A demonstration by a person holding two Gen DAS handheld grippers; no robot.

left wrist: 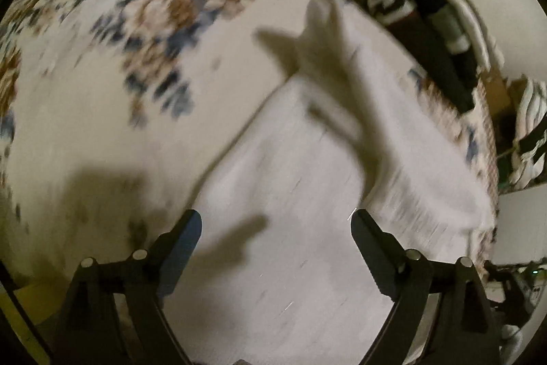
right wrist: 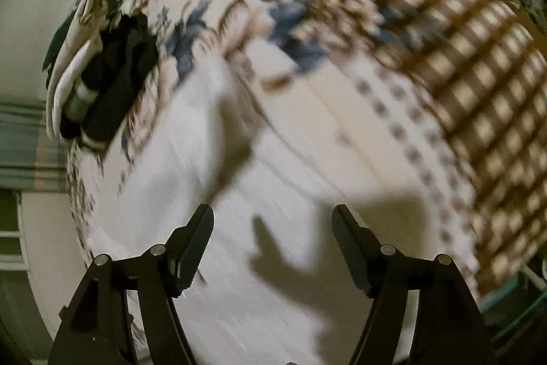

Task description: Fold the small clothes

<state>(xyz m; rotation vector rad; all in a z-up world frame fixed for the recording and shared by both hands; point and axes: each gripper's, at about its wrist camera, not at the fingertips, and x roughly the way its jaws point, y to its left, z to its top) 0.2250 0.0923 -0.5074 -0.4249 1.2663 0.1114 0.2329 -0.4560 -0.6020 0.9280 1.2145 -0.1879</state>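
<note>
My left wrist camera looks steeply down, close over the white garment (left wrist: 301, 180) on the cream floral-patterned cloth (left wrist: 102, 132). My right wrist camera looks down just as close; both views share that white garment (right wrist: 191, 180).

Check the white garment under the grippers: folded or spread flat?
Partly folded: in the left wrist view one flap of the white garment lies doubled across the flat part. Blur hides the rest. Both grippers are open, holding nothing.

a floral patterned bedspread (left wrist: 102, 125) with a brown checked border (right wrist: 461, 40).
</note>
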